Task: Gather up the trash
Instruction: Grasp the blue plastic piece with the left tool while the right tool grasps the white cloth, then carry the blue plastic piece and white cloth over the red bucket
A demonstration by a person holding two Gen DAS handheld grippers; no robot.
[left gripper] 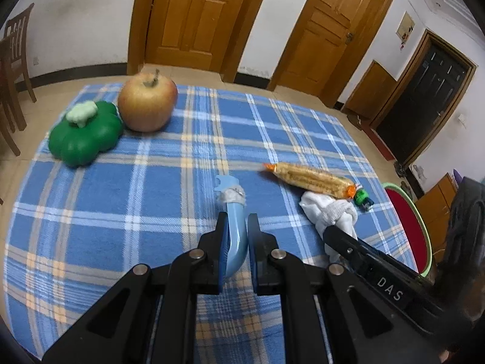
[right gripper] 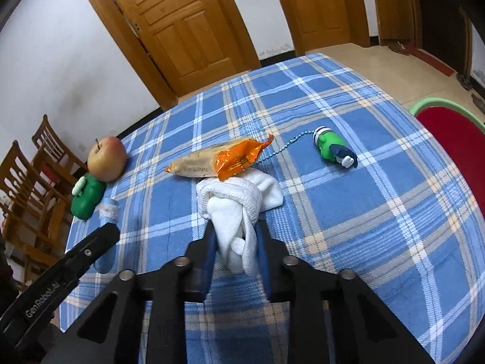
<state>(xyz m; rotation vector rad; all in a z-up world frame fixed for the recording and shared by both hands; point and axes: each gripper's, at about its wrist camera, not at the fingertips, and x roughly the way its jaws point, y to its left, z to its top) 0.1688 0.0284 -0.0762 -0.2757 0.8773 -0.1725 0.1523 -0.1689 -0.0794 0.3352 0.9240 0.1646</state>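
Gripping a blue tube [left gripper: 235, 236], the left tool [left gripper: 235, 242]; right tool [right gripper: 236, 251] pinches white cloth [right gripper: 239, 209]; basin [right gripper: 436, 103] beside table.

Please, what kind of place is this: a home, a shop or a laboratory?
Most likely a room in a home. The table has a blue checked tablecloth, panelled wooden doors stand behind it, and wooden dining chairs wait by the wall.
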